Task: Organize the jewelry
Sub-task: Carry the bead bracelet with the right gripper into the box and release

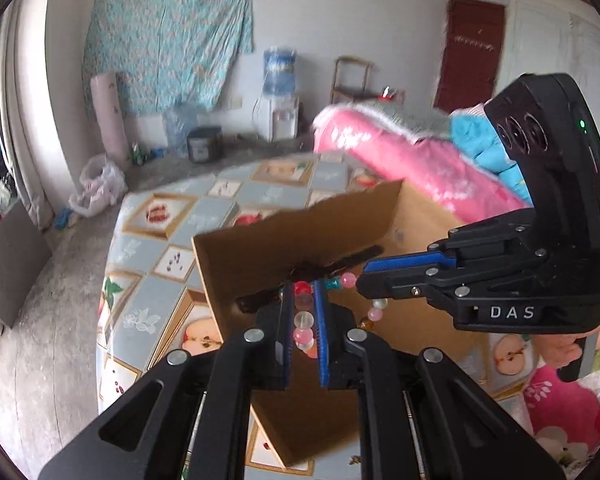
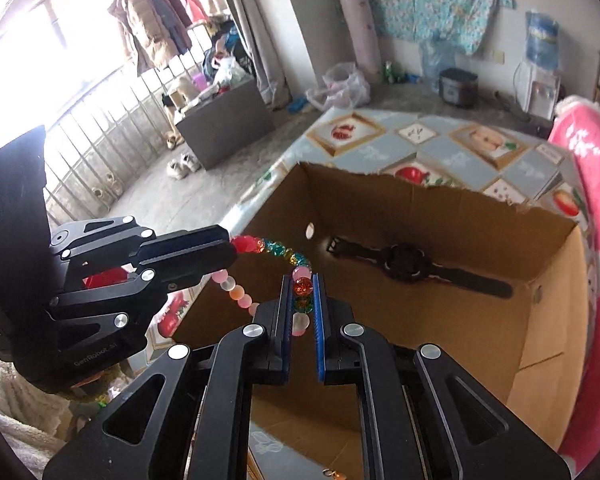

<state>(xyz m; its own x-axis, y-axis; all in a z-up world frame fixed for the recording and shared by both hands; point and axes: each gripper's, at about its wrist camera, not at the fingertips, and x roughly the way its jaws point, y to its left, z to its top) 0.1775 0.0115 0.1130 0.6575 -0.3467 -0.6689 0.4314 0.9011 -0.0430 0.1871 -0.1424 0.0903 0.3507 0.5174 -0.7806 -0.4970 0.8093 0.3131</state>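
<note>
A beaded bracelet (image 1: 303,320) of pink, clear, red and teal beads hangs stretched between both grippers above an open cardboard box (image 1: 260,248). My left gripper (image 1: 303,292) is shut on one side of it. My right gripper (image 2: 302,286) is shut on the other side of the bracelet (image 2: 276,249). In the left wrist view the right gripper (image 1: 362,276) comes in from the right. In the right wrist view the left gripper (image 2: 230,246) comes in from the left. A black wristwatch (image 2: 408,260) lies on the floor of the box (image 2: 552,312).
The box stands on a table with a fruit-pattern cloth (image 1: 156,216). A pink blanket (image 1: 420,168) lies past the box. A small gold item (image 2: 334,473) lies on the box floor near its front edge. A grey cabinet (image 2: 224,120) stands on the floor.
</note>
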